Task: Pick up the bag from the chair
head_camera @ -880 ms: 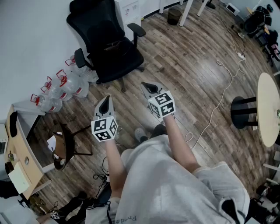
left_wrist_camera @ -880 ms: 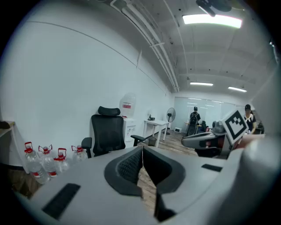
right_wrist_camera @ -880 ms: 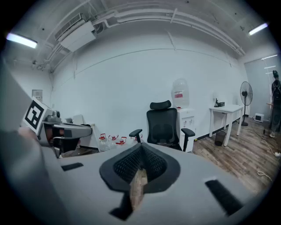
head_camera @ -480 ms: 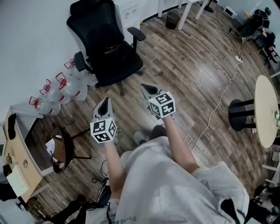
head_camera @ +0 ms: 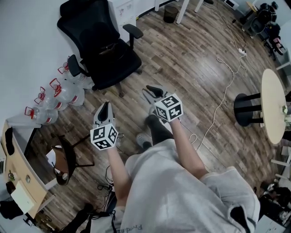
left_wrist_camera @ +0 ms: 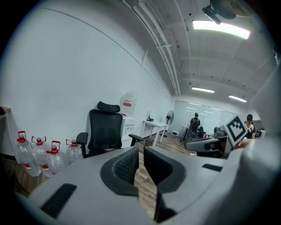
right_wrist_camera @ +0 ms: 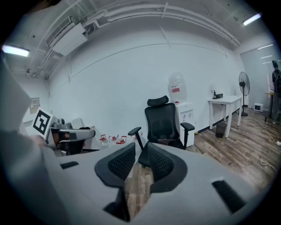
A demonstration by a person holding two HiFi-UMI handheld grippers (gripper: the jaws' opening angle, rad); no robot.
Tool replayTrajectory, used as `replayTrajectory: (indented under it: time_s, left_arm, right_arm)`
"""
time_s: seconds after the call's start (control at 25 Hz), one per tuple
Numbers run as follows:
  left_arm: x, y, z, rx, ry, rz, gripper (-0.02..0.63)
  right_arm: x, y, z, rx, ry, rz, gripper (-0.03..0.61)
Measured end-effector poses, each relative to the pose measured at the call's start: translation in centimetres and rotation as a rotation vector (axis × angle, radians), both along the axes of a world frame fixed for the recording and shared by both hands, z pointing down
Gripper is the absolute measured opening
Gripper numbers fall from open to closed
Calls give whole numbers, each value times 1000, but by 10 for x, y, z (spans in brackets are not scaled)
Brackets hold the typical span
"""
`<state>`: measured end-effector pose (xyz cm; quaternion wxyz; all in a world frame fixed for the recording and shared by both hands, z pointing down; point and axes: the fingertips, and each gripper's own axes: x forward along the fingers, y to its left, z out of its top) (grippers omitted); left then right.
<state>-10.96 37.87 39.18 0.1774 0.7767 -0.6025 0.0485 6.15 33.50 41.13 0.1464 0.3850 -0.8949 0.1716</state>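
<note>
A black office chair [head_camera: 102, 50] stands by the white wall ahead of me. On its seat lies a small dark bag [head_camera: 111, 47] with a brownish strap, also seen as the bag [right_wrist_camera: 163, 141] in the right gripper view. Both grippers hang over the wooden floor, well short of the chair. My left gripper [head_camera: 105, 108] points at the chair [left_wrist_camera: 105, 132], its jaws a narrow slit apart and empty. My right gripper [head_camera: 152, 92] points the same way, its jaws a little wider apart with nothing between them.
Several red-capped water bottles [head_camera: 59, 93] stand left of the chair. A desk [head_camera: 18, 173] and a small wooden chair [head_camera: 63, 157] are at the left. A round table [head_camera: 273, 109] on a black base and a white cable [head_camera: 223, 104] lie to the right. A waste bin [head_camera: 170, 12] stands behind.
The person has stepped forward, a dark-trousered leg now showing under the right gripper. The chair and bottles have slid left in the head view. Both grippers stay held out in front.
</note>
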Motion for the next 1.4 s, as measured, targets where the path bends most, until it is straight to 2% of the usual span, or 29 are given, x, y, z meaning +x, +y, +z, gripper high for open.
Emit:
replayTrajectory:
  time_s: [0.16, 0.28, 0.4, 0.68, 0.96, 1.24, 1.4]
  left_arm:
    - [7, -23, 3, -19, 0, 13, 22]
    - [14, -44, 4, -31, -5, 24, 112]
    - [21, -67, 6, -39, -12, 32, 127]
    - [35, -129, -2, -47, -51, 38, 138]
    - [35, -186, -17, -28, -87, -16, 144]
    - [41, -219, -12, -28, -87, -72, 146]
    - [51, -228, -4, -45, -85, -77, 149]
  right_arm:
    - [7, -19, 4, -28, -3, -2, 140]
    - [15, -40, 4, -51, -26, 6, 176]
    - [23, -63, 6, -61, -40, 7, 193]
    - [41, -132, 13, -96, -76, 4, 213]
    - [47, -201, 11, -106, -119, -39, 239]
    - [47, -231, 22, -118, -102, -117, 250]
    - [59, -241, 24, -121, -96, -123, 253]
